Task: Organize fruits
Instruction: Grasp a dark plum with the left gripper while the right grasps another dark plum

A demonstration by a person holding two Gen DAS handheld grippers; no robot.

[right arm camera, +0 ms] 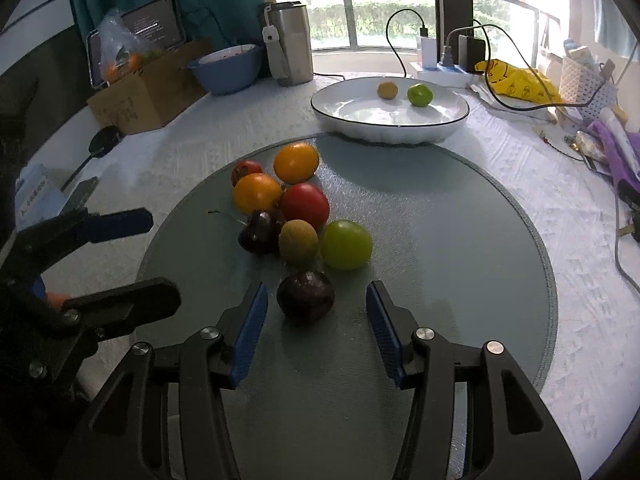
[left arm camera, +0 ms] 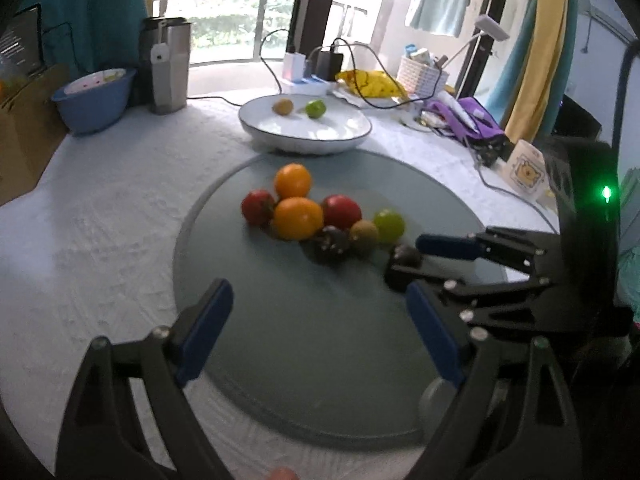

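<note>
R gripper wide open around the dark plum, not touching it.
I see my L gripper also spread wide, empty, above the glass turntable. Fruit pile sits mid-turntable w/ the plum just beside it; white plate behind holds a kiwi & green fruit.

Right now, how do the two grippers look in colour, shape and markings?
Both grippers, left and right, are black linkage frames with silver rivets. Their jaws carry flat blue pads. A green light glows on the right unit's body. No cables or sleeves are visible.
</note>
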